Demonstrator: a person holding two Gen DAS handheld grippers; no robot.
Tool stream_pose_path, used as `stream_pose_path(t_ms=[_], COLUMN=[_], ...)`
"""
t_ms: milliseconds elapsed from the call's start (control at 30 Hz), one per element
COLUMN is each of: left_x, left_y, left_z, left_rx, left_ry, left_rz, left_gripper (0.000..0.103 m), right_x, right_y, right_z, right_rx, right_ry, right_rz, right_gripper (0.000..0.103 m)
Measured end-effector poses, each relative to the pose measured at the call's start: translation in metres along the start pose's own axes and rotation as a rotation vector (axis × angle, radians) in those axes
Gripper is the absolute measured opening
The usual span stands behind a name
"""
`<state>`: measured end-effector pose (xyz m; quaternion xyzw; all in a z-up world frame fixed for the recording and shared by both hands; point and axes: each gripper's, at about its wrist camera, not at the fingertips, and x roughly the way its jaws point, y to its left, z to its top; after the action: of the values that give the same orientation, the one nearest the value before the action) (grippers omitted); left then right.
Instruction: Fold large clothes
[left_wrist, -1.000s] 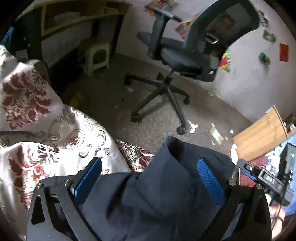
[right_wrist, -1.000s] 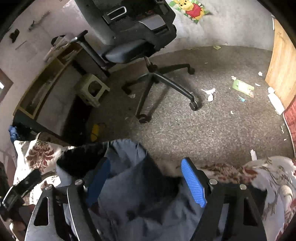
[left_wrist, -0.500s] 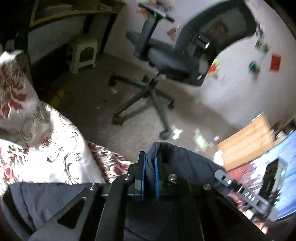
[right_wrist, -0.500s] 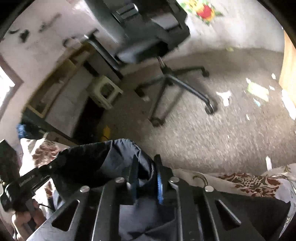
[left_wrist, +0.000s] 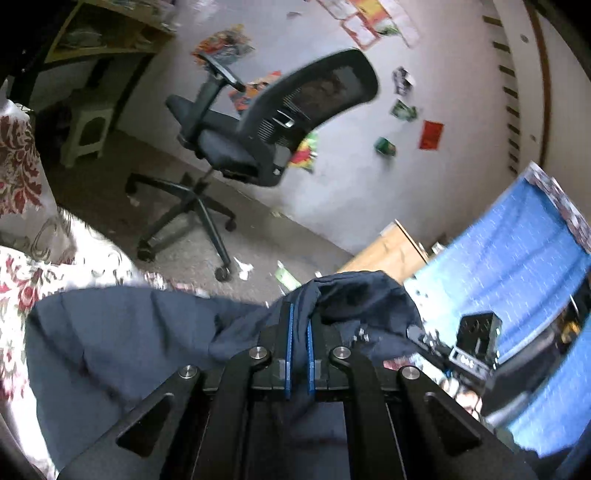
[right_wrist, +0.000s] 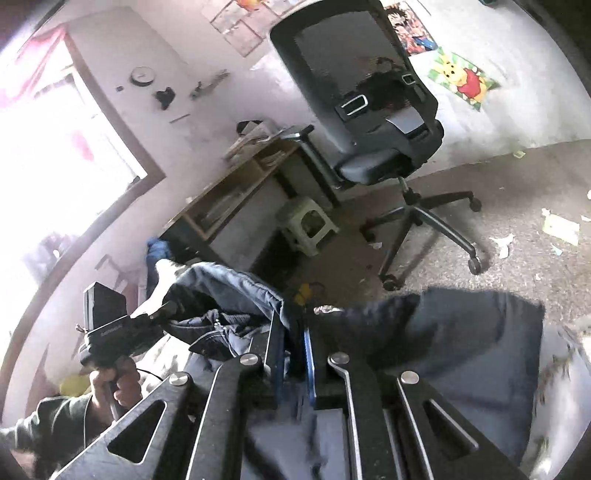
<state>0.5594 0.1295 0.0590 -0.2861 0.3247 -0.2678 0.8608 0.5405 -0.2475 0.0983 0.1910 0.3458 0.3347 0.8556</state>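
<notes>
Floral bedspread (left_wrist: 22, 273), navy garment (left_wrist: 122, 332) pinched between hand-held grippers (left_wrist: 298, 325)

A: What are the grippers made of?
B: Black angular frames with silver round screws; the left gripper (left_wrist: 298, 354) and right gripper (right_wrist: 293, 354) have blue-padded fingers (left_wrist: 288, 354).
A: And the person?
B: A bare-skinned hand (right_wrist: 116, 384), dark green sleeve.

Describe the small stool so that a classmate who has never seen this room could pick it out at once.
Find the black office chair on the carpet; left of its wheeled base stands a wooden desk. The stool sits on the floor at the desk's open end. It is the only low, pale green plastic piece, squat with cut-out sides.
</notes>
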Motion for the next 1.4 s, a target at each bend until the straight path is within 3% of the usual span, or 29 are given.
stream_pose_path(t_ms=[200,433,600,767,933,1033,1200,1300,1400], left_x=[-0.015,0.021,0.041,0.035,0.033,0.027,0.009,-0.006,-0.001], left_y=[-0.017,0.009,0.013,0.000,-0.004,-0.008,-0.023,-0.034,-0.046], left_z=[-0.054,-0.104,-0.105,-0.105,-0.114,-0.120,-0.120,-0.116,-0.108], left_rx=[0.076,0.050,0.031,0.118,0.189,0.216,0.263,0.314,0.347], left_ry=[0.110,0.218,0.220,0.231,0.254,0.253,0.242,0.176,0.133], left_rz=[0.045,0.165,0.206,0.212,0.238,0.243,0.240,0.192,0.125], left_gripper=[0.003,0.003,0.003,0.003,0.003,0.003,0.007,0.015,0.015], right_x=[-0.017,0.008,0.021,-0.012,-0.028,-0.003,0.046,0.053,0.051], right_y=[0.017,0.006,-0.006,0.011,0.037,0.038,0.024,0.016,0.014], right_z=[-0.048,-0.099,-0.112,-0.097,-0.075,-0.063,-0.070,-0.084,-0.092], right_rx=[-0.088,-0.133,-0.118,-0.164,-0.241,-0.203,-0.174,-0.199,-0.219], right_ry=[0.038,0.140,0.147,0.135,0.065,0.104,0.277,0.338,0.369], right_rz=[-0.070,-0.192,-0.218,-0.180,-0.166,-0.164,-0.171,-0.184,-0.171], right_gripper=[0.009,0.008,0.009,0.019,0.020,0.020,0.020,0.020,0.020])
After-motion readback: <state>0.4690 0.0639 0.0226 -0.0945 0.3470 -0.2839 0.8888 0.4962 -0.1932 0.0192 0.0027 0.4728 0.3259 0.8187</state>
